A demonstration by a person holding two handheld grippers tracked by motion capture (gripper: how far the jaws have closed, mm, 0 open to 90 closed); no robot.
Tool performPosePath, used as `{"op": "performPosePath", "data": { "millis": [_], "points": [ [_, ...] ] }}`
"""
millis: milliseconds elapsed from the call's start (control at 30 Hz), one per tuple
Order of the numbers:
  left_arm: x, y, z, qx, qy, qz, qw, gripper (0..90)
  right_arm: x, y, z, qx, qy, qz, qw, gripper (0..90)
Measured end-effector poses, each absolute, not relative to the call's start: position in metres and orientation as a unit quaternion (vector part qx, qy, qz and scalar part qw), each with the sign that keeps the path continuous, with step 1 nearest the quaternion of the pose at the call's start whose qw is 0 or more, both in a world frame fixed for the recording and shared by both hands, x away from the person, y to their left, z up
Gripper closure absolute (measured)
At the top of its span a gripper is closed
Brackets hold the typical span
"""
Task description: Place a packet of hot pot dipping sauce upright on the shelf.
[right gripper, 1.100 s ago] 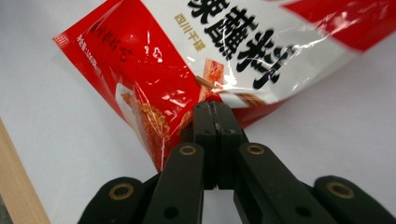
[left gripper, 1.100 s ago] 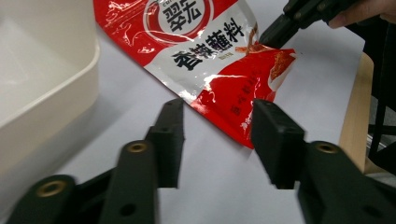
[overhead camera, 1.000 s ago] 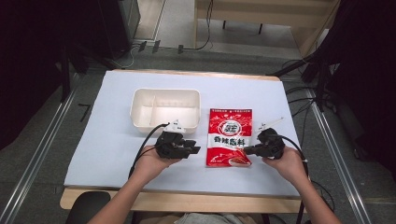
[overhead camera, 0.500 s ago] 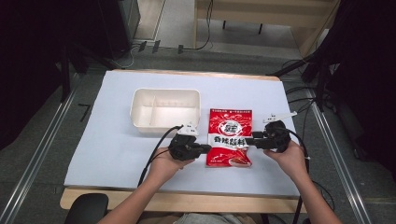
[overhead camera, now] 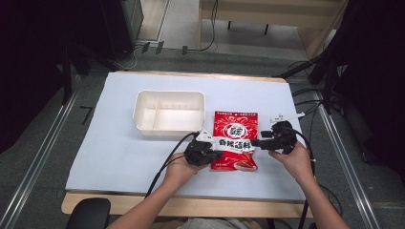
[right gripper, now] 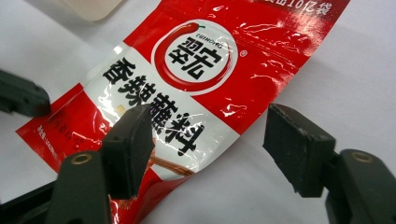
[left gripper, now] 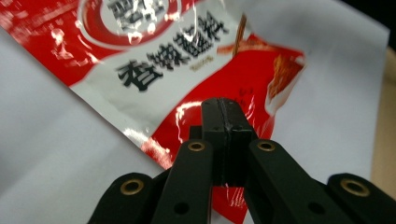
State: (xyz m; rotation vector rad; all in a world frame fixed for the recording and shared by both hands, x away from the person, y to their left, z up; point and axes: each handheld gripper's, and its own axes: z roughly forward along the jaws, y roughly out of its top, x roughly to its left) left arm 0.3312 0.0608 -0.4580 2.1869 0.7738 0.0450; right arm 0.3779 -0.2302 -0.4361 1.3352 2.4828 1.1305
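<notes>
The red packet (right gripper: 196,88) bears a round chili-ringed logo with the characters 翠宏 under small Latin letters "CUIHONG". Its white band carries big black characters 香辣蘸料. Along the top edge runs small white print ending "10亿袋". The smaller print is too blurred to read.

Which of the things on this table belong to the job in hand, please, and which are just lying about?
In the job: red seasoning packet; left gripper, shut on the packet's edge; right gripper, open at its other edge.
Lying about: white two-compartment container, empty.
</notes>
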Motion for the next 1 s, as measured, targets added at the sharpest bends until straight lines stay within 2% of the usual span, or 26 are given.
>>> {"op": "performPosePath", "data": {
  "millis": [300,1000],
  "points": [
    [0.329,0.064,-0.467,0.860,0.306,0.018,0.409,90.0,0.383,-0.226,-0.440,0.453,0.809,0.372,0.044,30.3],
    [0.327,0.071,-0.471,0.852,0.321,0.011,0.414,90.0,0.411,-0.202,-0.457,0.463,0.808,0.363,0.026,30.7]
  ]
}}
